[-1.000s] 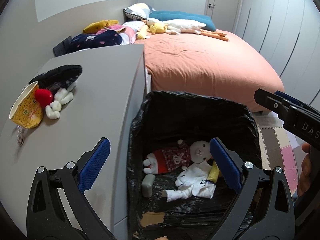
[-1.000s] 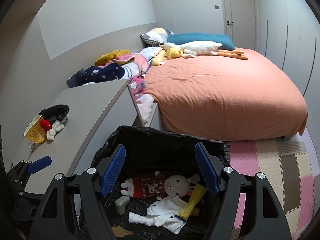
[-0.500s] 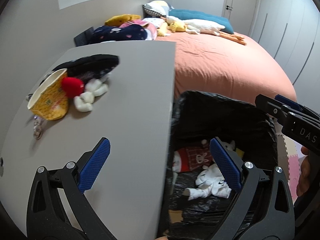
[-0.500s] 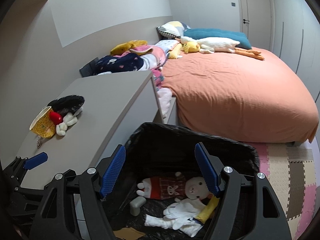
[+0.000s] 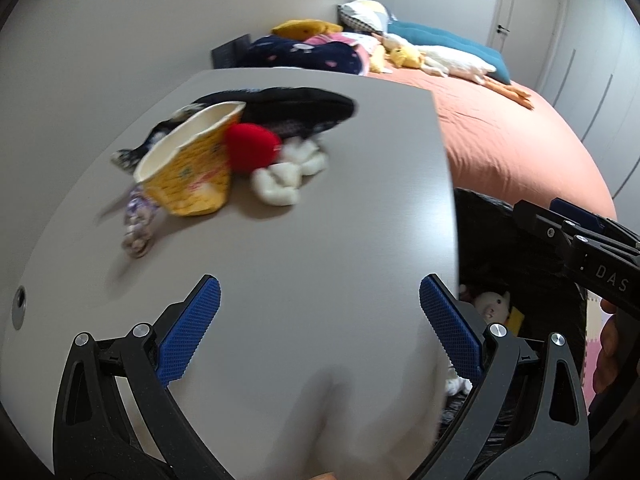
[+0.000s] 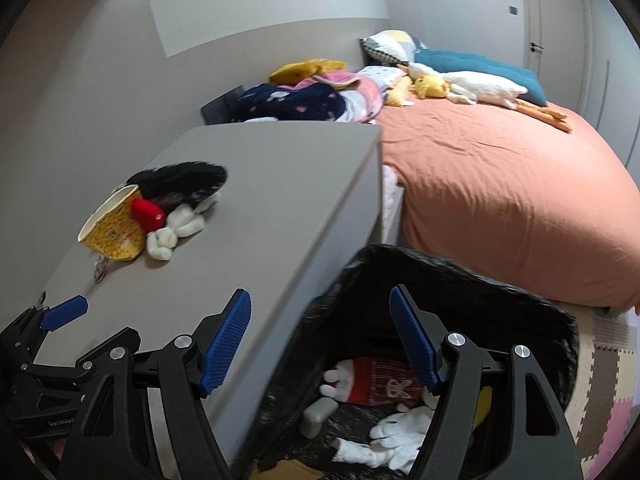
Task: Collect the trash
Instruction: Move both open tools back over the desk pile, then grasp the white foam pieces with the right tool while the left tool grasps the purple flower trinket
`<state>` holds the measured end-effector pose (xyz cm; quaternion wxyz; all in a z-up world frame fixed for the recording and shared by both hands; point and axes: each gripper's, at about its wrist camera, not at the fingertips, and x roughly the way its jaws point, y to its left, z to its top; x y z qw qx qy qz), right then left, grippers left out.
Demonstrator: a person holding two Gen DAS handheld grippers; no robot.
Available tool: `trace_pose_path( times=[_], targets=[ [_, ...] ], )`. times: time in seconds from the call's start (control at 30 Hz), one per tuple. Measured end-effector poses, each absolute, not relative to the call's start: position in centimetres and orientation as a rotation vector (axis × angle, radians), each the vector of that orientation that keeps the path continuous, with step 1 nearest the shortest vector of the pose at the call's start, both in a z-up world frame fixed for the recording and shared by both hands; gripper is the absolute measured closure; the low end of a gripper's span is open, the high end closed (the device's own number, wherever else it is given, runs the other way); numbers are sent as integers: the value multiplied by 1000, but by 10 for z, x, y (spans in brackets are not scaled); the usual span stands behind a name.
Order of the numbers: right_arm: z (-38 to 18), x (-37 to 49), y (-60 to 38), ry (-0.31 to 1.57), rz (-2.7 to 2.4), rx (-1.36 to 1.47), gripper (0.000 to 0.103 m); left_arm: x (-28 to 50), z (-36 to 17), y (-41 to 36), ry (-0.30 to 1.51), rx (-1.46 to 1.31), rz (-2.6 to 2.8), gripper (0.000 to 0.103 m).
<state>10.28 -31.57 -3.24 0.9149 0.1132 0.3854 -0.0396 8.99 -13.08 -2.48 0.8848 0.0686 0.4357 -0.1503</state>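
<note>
Hovering: left gripper (image 5: pixel 320 316) over bare grey tabletop (image 5: pixel 304 216), jaws wide, nothing between blue pads.
Right gripper: (image 6: pixel 320 336) straddles table edge and bin, jaws wide, nothing held; its side seen at 3 o'clock in left view, with part of a hand (image 5: pixel 610 344) below it.
Trash on table: crushed yellow paper cup (image 5: pixel 192 168) on its side, 10 o'clock from left jaws, well apart from them.
Touching cup: red ball (image 5: pixel 250 146) at its mouth side, white fluffy lump (image 5: pixel 288 172) just beside ball, black fabric (image 5: pixel 280 110) behind.
Left view only: small purple trinket (image 5: pixel 138 216) under the cup's base end, blurred; round hole in tabletop (image 5: pixel 19 300) at 9 o'clock.
Right view only: inside of bin (image 6: pixel 460 276) with black liner, holding rabbit doll in red dress (image 6: pixel 376 384), white glove-like cloth (image 6: pixel 392 440), small grey block (image 6: pixel 318 416), brown card scrap (image 6: pixel 288 470).
Left view of bin: mostly hidden by table edge; only doll face and a yellow bit show.
Around: bed with orange cover (image 6: pixel 500 184) at 1 o'clock, plush duck (image 6: pixel 464 88) and pillows at headboard, heap of clothes (image 6: pixel 304 100) behind table, foam floor mat (image 6: pixel 608 392) at 4 o'clock.
In the way: nothing between left jaws and cup; the left view is blurred.
</note>
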Motion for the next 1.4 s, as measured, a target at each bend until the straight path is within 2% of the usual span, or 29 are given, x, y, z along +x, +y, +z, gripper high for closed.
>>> trace_pose_path(
  times=[0.63,0.67,0.77,0.87,1.03,1.23,1.4],
  targets=[
    [-43,164,-241,854,75,224,30,117,-32,-36,897,34,-148,7],
    [-43,168,-239,857,81,227,30,120,-32,-31,894,29,-137,7],
    [-46,179,-231,868,107,247,31,126,-33,-18,886,10,-116,20],
    [-48,190,-223,876,122,245,31,134,-39,-9,906,-10,-105,26],
    [-55,205,-207,892,149,220,31,145,-45,-6,919,-3,-95,30],
    [-62,227,-201,914,146,255,39,158,-50,-3,928,0,-98,35],
    [-64,239,-197,918,148,272,40,165,-53,-3,934,7,-102,39]
  ],
)
